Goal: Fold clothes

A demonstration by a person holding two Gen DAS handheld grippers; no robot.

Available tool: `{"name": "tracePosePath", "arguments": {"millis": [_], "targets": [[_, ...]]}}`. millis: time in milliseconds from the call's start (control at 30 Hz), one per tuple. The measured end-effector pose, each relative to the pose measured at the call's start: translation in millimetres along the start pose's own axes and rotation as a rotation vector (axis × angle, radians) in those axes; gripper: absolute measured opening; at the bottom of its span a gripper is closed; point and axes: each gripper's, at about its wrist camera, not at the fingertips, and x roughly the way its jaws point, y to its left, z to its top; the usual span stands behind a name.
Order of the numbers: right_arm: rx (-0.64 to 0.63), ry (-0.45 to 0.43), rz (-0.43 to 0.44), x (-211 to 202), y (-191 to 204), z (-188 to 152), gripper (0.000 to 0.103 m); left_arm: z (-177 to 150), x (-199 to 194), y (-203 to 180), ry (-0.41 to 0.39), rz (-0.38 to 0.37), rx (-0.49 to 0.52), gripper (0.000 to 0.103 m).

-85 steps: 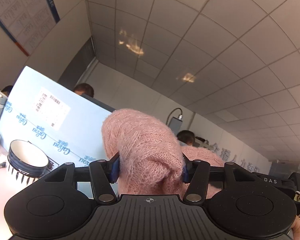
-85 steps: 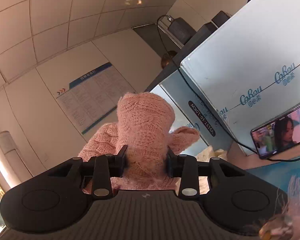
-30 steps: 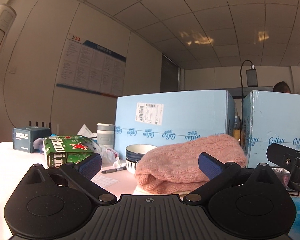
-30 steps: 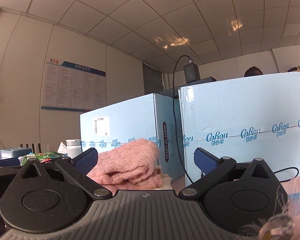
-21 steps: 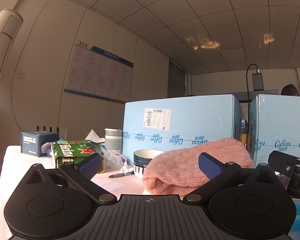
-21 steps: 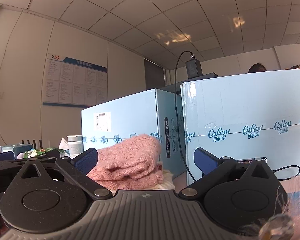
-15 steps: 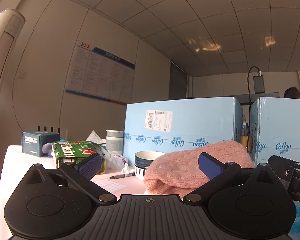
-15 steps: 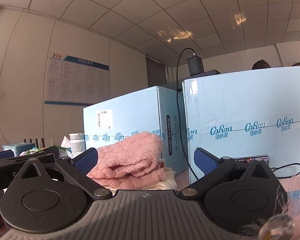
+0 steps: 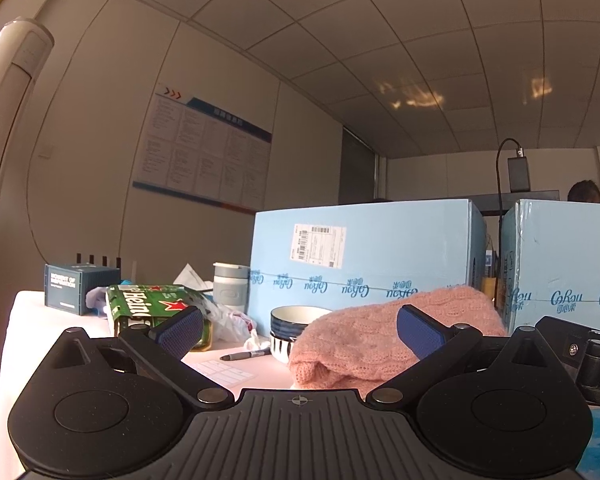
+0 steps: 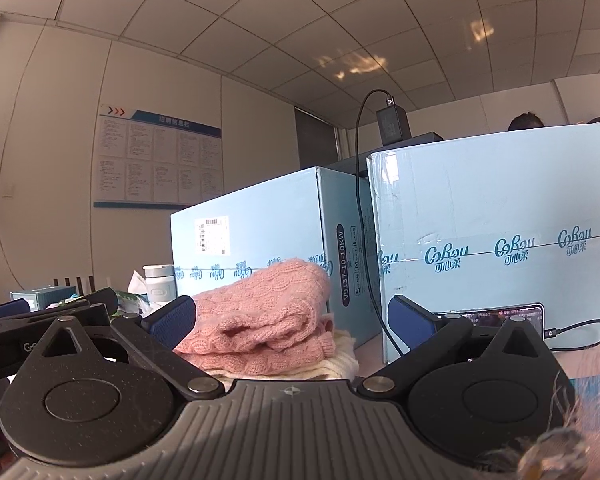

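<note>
A folded pink knit sweater [image 9: 364, 340] lies on the table ahead of my left gripper [image 9: 298, 328], which is open and empty, a little back from it. In the right wrist view the pink sweater [image 10: 268, 312] rests on a cream knit garment [image 10: 332, 362]. My right gripper [image 10: 292, 320] is open and empty, just short of the pile. The left gripper's body [image 10: 44, 320] shows at the left edge of the right wrist view.
Two light blue cartons [image 9: 364, 256] [image 10: 500, 232] stand behind the pile. A striped bowl [image 9: 292, 330], a pen [image 9: 246, 355], a green beer box [image 9: 140, 308], a grey cup [image 9: 230, 288] and a dark box [image 9: 76, 286] sit to the left. A phone [image 10: 500, 316] with a cable leans against the right carton.
Both grippers let go of the pink sweater and opened; it now lies folded on the pile. Over the last second both grippers drew back slightly.
</note>
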Motion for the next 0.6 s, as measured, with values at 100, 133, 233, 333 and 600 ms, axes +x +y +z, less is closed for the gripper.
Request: {"name": "tracePosePath", "arguments": {"millis": [100,133,233,333,600], "targets": [[0.003,0.005,0.000,0.7,0.0,-0.2,0.103,0.2,-1.1,1.3,-0.007,0.001,-0.007,0.103],[0.004,0.007,0.000,1.0,0.0,-0.2,0.103,0.2,-1.5,1.8,-0.009,0.001,-0.009,0.103],[0.006,0.009,0.000,0.7,-0.4,-0.4,0.103,0.1,-2.2,3.0,-0.014,0.002,-0.016,0.103],[0.007,0.009,0.000,-0.1,-0.3,0.1,0.103,0.1,-2.4,4.9,-0.015,0.004,-0.027,0.103],[0.009,0.009,0.001,-0.4,-2.3,0.7,0.103,-0.2,-2.0,8.2,-0.010,0.005,-0.041,0.103]]}}
